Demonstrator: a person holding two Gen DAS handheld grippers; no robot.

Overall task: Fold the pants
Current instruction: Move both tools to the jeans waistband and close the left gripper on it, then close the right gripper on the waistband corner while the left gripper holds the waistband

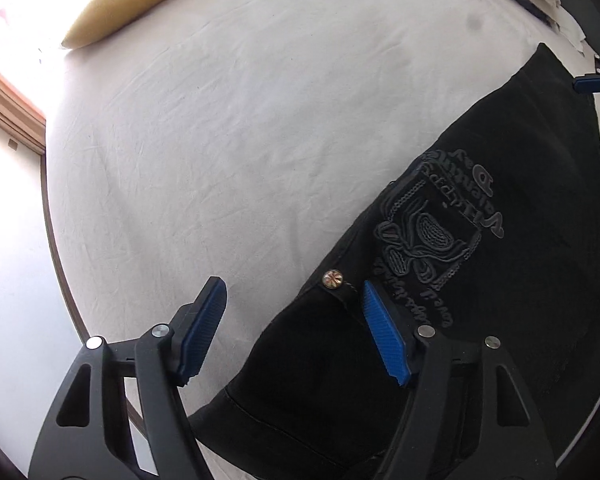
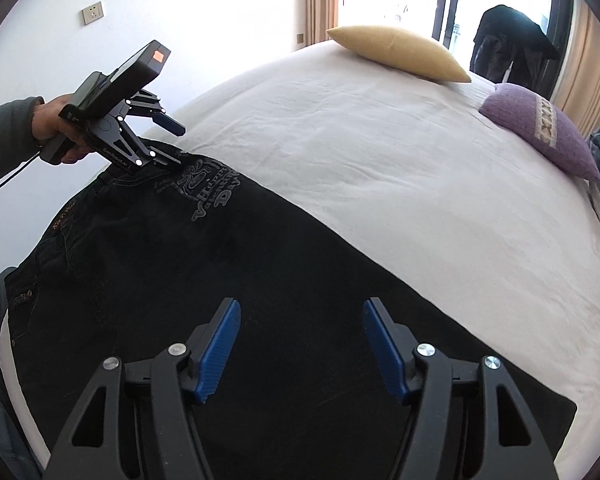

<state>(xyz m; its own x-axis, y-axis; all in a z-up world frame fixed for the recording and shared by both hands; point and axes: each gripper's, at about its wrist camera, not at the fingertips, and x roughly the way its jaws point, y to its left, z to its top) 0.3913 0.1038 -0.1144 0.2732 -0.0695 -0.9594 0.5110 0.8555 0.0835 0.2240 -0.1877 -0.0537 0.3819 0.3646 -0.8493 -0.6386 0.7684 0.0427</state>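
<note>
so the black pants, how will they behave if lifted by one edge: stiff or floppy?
Probably floppy: the black pants lie flat and follow the bed sheet, so a lifted edge should drape. The stitched seams and embroidered patch suggest denim, so likely fairly heavy. Sliding on the sheet seems possible.

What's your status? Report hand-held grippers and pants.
Left hand-held gripper open, straddling pants waist edge. Right hand-held gripper open over leg. Nothing blocking.

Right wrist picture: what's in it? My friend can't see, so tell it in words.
Black pants lie flat on a white bed, with the right tool open just above them. At the far end, a hand holds the left tool at the waistband. A yellow pillow and a purple pillow lie beyond.
</note>
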